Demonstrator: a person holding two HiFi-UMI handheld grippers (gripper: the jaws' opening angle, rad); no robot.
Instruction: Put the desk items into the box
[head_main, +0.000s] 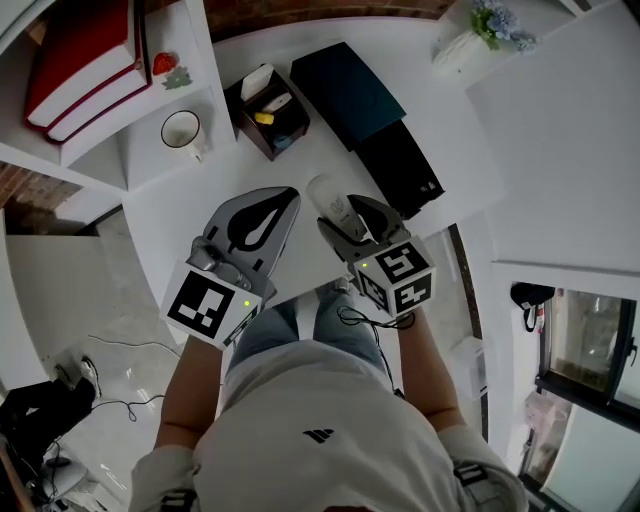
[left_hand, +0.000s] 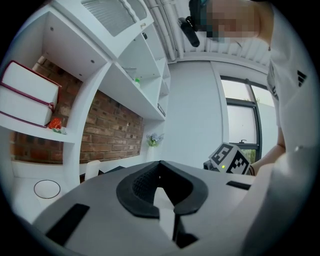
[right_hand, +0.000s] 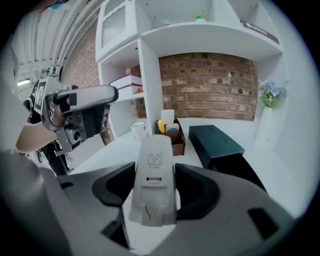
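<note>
My right gripper (head_main: 338, 222) (right_hand: 155, 170) is shut on a white remote control (head_main: 326, 195) (right_hand: 152, 172), which lies lengthwise between the jaws, back side up, over the near part of the white desk (head_main: 180, 215). My left gripper (head_main: 268, 212) (left_hand: 160, 165) hangs beside it on the left, jaws shut with nothing in them. Farther back stands a brown open box (head_main: 268, 112) (right_hand: 172, 136) holding a yellow item and white items. A dark teal box (head_main: 348, 88) (right_hand: 216, 140) lies to its right, with a black box (head_main: 402, 165) in front of that.
A white mug (head_main: 183, 130) (right_hand: 137, 129) stands on the desk's left. Red-and-white books (head_main: 85, 60) and a small strawberry ornament (head_main: 166, 64) sit on the shelf unit. A white vase with flowers (head_main: 478, 38) (right_hand: 270, 97) stands at the back right. A brick wall lies behind.
</note>
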